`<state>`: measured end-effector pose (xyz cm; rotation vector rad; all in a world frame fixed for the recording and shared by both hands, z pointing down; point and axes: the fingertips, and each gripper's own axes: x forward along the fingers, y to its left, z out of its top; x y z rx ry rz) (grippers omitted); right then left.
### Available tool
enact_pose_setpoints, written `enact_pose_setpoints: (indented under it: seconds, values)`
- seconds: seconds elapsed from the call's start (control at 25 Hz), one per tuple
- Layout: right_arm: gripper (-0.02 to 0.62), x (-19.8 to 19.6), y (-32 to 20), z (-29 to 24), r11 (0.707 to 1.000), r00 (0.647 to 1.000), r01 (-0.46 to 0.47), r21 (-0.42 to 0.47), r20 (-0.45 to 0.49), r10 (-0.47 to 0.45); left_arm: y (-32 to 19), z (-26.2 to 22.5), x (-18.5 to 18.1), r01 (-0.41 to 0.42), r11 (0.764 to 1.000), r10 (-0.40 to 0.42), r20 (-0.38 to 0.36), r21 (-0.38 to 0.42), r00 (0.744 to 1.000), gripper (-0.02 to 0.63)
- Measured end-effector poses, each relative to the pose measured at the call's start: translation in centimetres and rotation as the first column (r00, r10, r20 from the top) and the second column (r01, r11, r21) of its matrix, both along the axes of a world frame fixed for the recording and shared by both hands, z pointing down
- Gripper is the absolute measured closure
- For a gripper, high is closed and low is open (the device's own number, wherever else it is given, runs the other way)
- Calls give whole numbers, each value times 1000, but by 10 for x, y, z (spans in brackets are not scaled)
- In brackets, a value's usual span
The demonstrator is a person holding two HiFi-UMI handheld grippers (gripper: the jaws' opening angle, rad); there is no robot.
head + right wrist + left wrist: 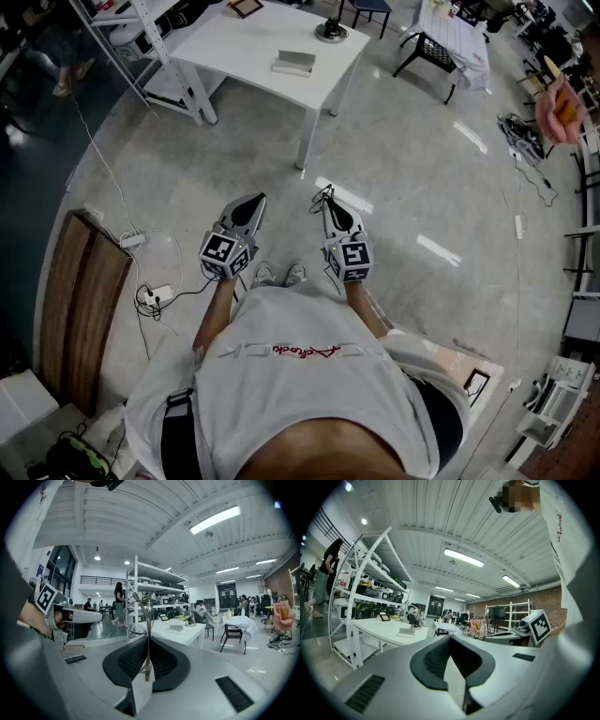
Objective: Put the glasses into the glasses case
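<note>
I stand on the floor some way from a white table [244,47]. A grey glasses case [293,63] lies on it, seen small in the left gripper view [407,632] and the right gripper view [176,629]. My right gripper [328,202] is shut on thin wire-framed glasses [138,616]; a temple arm is pinched between the jaws and the lens rim sticks out ahead. My left gripper [247,208] is held level beside it, its jaws [450,638] closed with nothing between them.
A round dark object [331,33] and a small picture frame [247,7] also sit on the table. White shelving [141,37] stands left of it. Cables and a power strip [131,241] lie beside a wooden bench [80,300]. A cloth-covered table [455,33] and chairs stand at the back right.
</note>
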<state>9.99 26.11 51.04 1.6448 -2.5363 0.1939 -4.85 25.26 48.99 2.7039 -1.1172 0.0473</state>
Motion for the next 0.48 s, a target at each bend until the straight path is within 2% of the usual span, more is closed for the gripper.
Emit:
enact_pose_setpoints:
  seconds: [0.28,0.48]
  values:
    - [586,12,4,1,1000,1000,13,3,1,-13,7,-3,11,10,1000,-10,11,9,1000,597]
    - [586,13,4,2,998,998,59,-2,30,-59,7,1,18,18,1000,-18,13,4,1000,597]
